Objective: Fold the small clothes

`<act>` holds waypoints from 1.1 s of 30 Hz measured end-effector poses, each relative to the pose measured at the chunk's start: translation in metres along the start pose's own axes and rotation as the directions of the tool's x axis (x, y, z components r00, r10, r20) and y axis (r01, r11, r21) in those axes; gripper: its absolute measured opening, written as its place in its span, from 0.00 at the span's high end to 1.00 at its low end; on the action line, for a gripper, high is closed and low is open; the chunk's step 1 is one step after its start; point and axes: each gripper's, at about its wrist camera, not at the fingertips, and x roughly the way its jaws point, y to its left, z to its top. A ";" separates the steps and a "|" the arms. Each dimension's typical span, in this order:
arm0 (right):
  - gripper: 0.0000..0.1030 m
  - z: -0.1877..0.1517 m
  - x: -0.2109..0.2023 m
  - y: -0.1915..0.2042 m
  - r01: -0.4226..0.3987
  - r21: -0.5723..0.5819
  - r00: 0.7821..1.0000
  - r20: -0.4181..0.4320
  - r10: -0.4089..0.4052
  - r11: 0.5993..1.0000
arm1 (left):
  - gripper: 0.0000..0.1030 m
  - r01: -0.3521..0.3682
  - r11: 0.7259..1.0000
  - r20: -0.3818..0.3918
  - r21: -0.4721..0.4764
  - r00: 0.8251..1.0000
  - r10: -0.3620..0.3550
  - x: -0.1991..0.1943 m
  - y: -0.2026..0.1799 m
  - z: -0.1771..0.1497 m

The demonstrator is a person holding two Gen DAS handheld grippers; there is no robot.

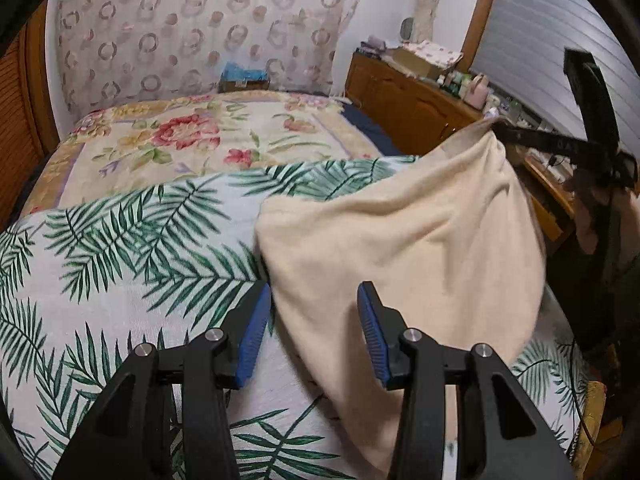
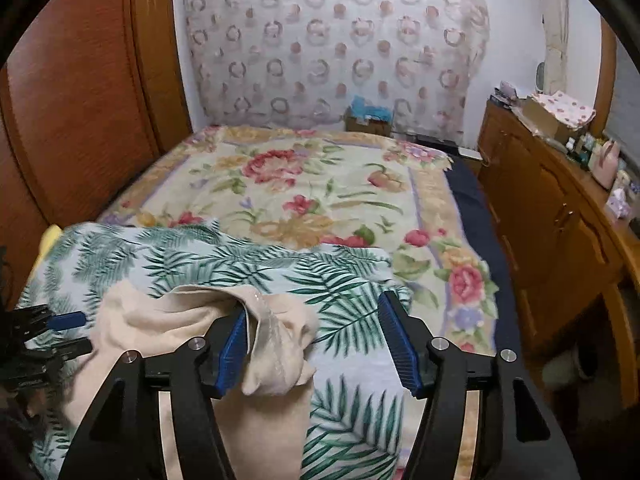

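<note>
Left claw (image 1: 314,332) spread, cream garment (image 1: 400,248) seemingly between

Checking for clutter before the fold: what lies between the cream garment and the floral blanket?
Only the palm-leaf sheet separates the cream garment from the floral blanket, seen in the right wrist view.

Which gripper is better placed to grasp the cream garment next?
Probably left: the left gripper is open with the cream garment between its fingers. On the right gripper, cloth only drapes one finger.

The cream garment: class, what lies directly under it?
The cream garment lies on the palm-leaf sheet, which spreads beyond it. What the garment covers cannot be seen.
</note>
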 end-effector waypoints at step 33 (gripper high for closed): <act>0.60 -0.090 0.047 -0.011 -0.390 0.216 0.884 -0.185 0.429 0.895 | 0.88 0.098 0.992 -0.105 -0.077 0.989 -0.105 0.030 0.005 0.010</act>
